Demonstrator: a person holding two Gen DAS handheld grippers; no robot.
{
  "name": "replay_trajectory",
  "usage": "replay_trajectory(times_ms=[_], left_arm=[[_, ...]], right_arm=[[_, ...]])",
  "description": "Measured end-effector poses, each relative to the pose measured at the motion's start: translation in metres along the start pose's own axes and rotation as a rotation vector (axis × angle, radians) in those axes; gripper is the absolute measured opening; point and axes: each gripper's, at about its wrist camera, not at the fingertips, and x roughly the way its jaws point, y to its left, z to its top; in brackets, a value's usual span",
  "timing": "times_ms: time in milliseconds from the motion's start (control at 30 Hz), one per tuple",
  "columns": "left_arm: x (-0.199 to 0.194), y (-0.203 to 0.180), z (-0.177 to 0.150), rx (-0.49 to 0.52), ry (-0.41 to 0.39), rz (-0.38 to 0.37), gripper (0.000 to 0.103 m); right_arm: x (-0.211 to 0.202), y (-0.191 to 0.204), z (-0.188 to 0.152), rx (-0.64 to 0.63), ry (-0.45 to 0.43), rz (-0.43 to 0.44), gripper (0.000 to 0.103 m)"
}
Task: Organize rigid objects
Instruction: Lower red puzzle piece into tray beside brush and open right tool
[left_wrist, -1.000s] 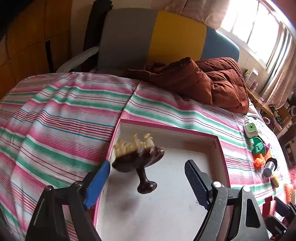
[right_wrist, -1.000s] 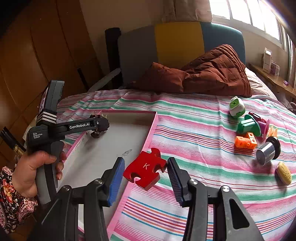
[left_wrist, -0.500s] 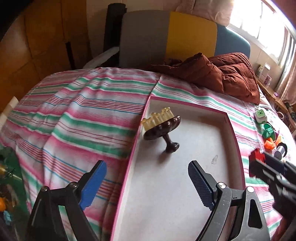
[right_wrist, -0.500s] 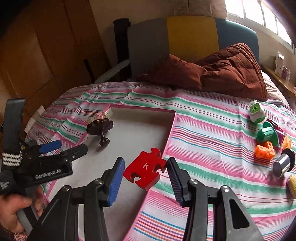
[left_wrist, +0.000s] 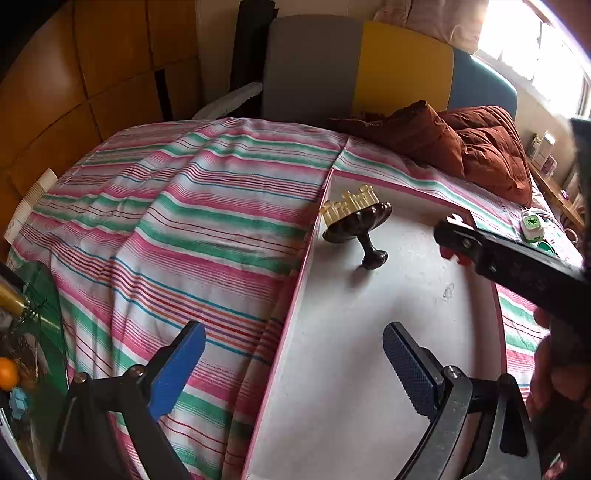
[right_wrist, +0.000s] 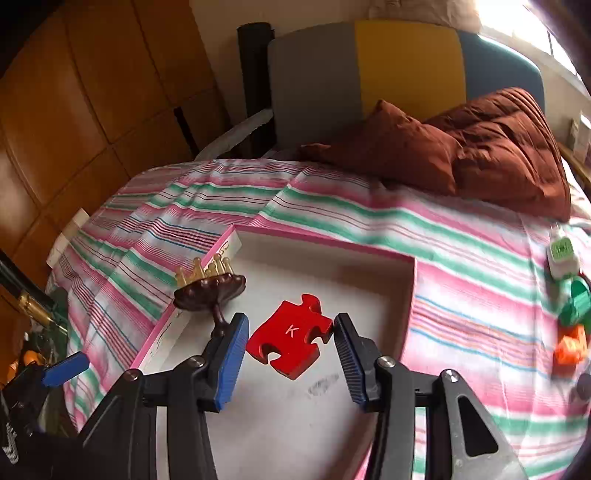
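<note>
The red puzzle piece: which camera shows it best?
The right wrist view: the red puzzle piece shows whole, letter K readable, between the right tool's fingers. The left wrist view shows only a red sliver behind that tool.

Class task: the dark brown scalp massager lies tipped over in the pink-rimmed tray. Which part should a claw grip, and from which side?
Grip the scalp massager by its narrow stem, just above the knob. Its wide scalloped head leans against the tray wall, so the stem juts toward the tray's open middle. Come from above on that side, fingers straddling the stem, probably easiest for the open left claw.
</note>
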Motion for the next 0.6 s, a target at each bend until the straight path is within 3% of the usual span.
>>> replay_trajectory(times_ms=[300,600], left_arm=[[-0.003,0.005,-0.003,-0.016,0.001,0.007,0.097],[-0.005,0.002,-0.004,-0.025,0.002,0.012,0.097]], right_arm=[[0.027,0.0,0.022,-0.009,0.025,-0.055,0.048],[0.021,-0.015,0.023,0.08,0.022,0.04,0.049]])
